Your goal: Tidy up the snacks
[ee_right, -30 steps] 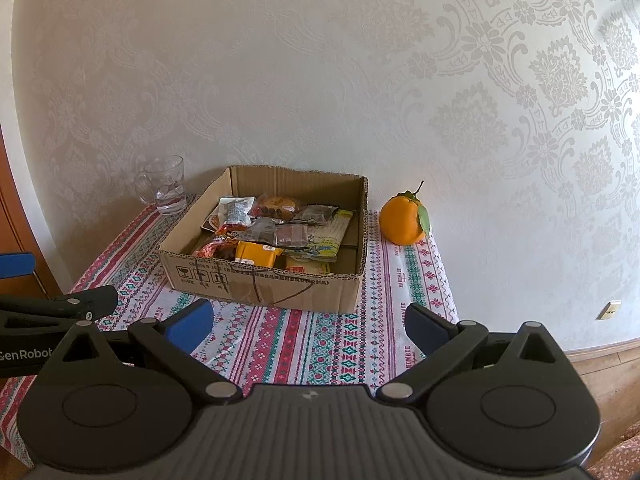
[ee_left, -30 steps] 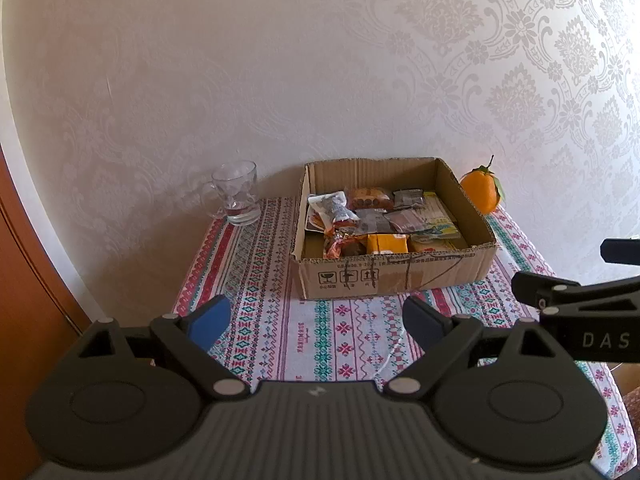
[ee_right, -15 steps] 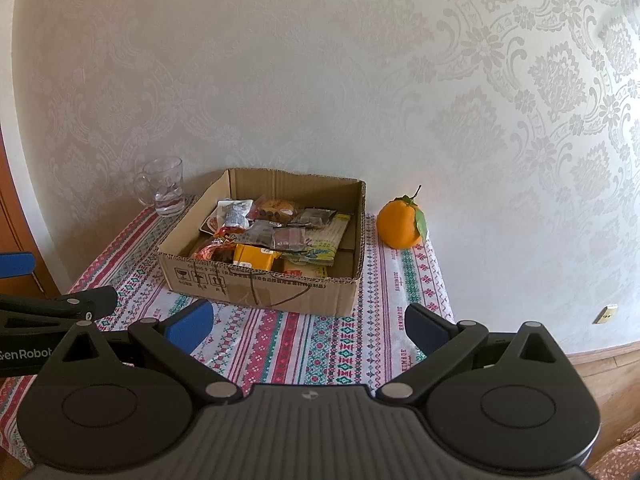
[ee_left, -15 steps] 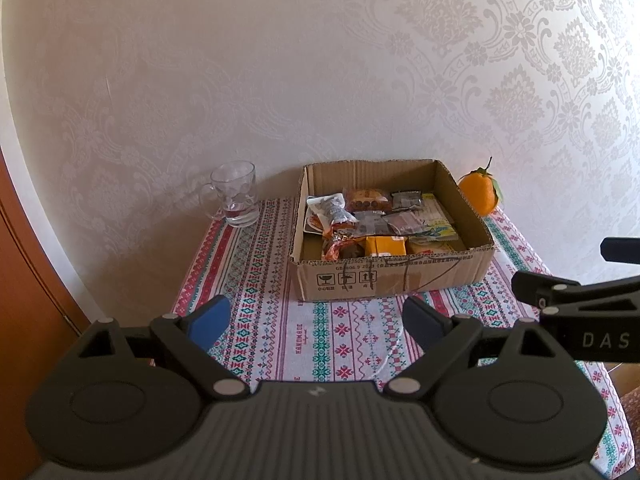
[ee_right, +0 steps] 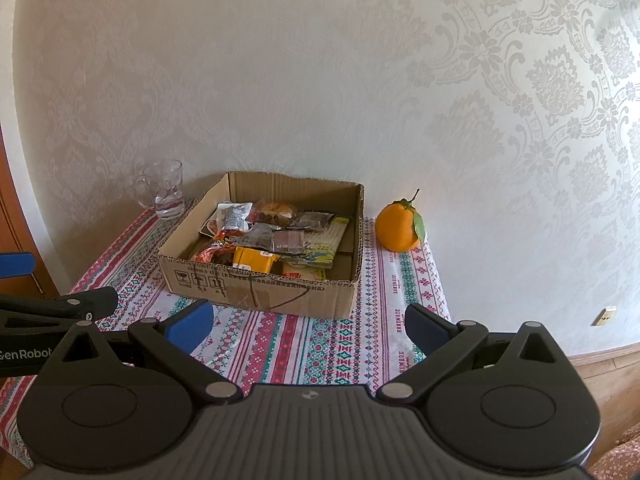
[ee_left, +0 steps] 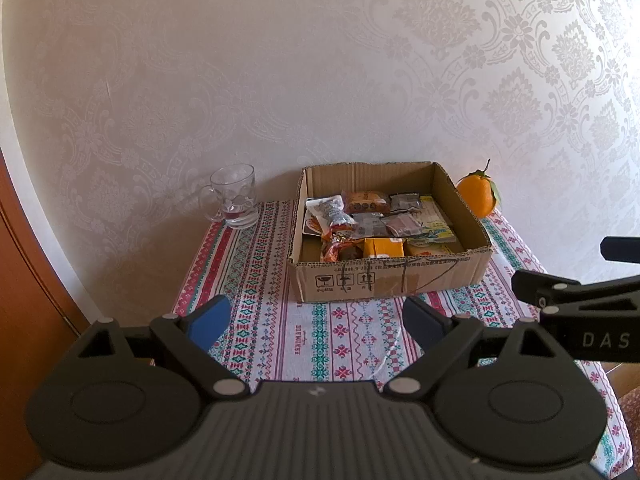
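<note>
Mug (ee_left: 234, 196) at the tabletop's (ee_left: 280, 332) left corner could get knocked by a careless swing toward the box (ee_left: 390, 280) of snacks (ee_left: 376, 224), centre, orange (ee_left: 478, 196) to its right, while left gripper (ee_left: 316, 318) and right gripper (ee_right: 308, 322) hang short of it, jaws apart, empty

Very little change over last second. Right wrist view: shallow brown cardboard box (ee_right: 260, 292) holding wrapped snacks, round orange fruit with green leaf (ee_right: 396, 228) and clear glass handled mug (ee_right: 164, 190) all sit slightly lower in frame than before; fruit also fraction further left. Left wrist view: box (ee_left: 440, 276) edged marginally left and down in frame. Objects shift together, not against each other.
</note>
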